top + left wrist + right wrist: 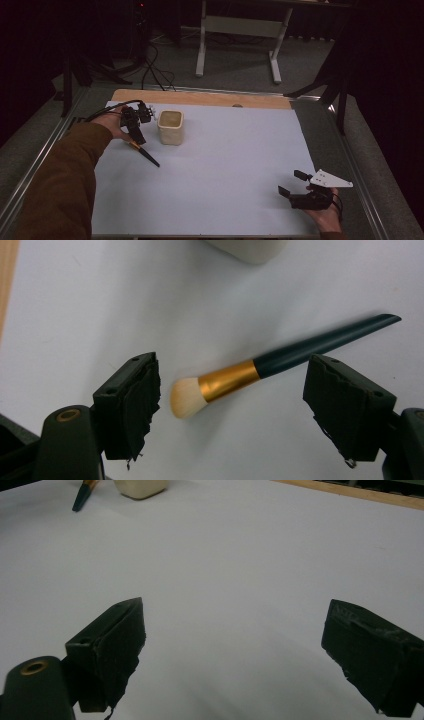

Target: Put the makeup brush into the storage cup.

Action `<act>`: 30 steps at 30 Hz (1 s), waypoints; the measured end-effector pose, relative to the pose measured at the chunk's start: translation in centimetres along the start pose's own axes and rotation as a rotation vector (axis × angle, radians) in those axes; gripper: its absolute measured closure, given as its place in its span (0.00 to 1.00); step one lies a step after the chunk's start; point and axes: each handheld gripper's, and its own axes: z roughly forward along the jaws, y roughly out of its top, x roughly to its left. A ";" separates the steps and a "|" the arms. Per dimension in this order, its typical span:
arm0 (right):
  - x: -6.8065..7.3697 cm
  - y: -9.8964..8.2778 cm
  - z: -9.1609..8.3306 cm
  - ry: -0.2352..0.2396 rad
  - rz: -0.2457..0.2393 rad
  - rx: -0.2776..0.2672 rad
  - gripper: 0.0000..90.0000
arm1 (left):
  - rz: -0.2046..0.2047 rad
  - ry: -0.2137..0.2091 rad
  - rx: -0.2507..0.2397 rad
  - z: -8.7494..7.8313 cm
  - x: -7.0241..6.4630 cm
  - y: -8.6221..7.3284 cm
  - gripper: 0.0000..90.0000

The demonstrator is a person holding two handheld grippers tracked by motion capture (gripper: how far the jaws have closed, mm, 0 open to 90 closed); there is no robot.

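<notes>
Brush (235, 380) between open left fingers (135, 405)

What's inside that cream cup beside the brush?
In the high view the cup stands upright with a beige interior and nothing sticking out; its bottom is hidden by the rim. The brush lies outside it on the table.

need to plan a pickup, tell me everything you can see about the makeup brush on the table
The makeup brush lies flat on the white table cover, just left of the cream cup and apart from it. It has a soft, pale, rounded bristle head, a shiny gold ferrule that looks like metal, and a slim dark teal-black handle tapering to a slanted tip. The left claw hovers over it with jaws wide apart, straddling the bristle and ferrule end; neither pad touches it. Only the table cover touches it.
</notes>
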 end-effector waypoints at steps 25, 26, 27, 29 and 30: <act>0.0 0.0 0.1 0.003 -0.002 0.003 0.11 | 0.030 -0.025 0.051 4.0 -1.2 -0.8 0.29; 0.0 0.0 0.1 0.003 -0.002 0.003 0.11 | 0.036 -0.028 0.054 4.1 -1.2 -0.7 0.29; 0.0 0.0 0.1 0.003 -0.001 0.003 0.11 | 0.040 -0.024 0.061 4.3 -1.2 -0.7 0.30; 0.0 0.0 0.0 0.002 -0.002 0.003 0.11 | 0.039 -0.030 0.068 4.7 -1.3 -0.8 0.30; 0.0 0.0 0.0 0.002 0.000 0.003 0.11 | 0.036 -0.027 0.064 4.8 -1.3 -0.9 0.31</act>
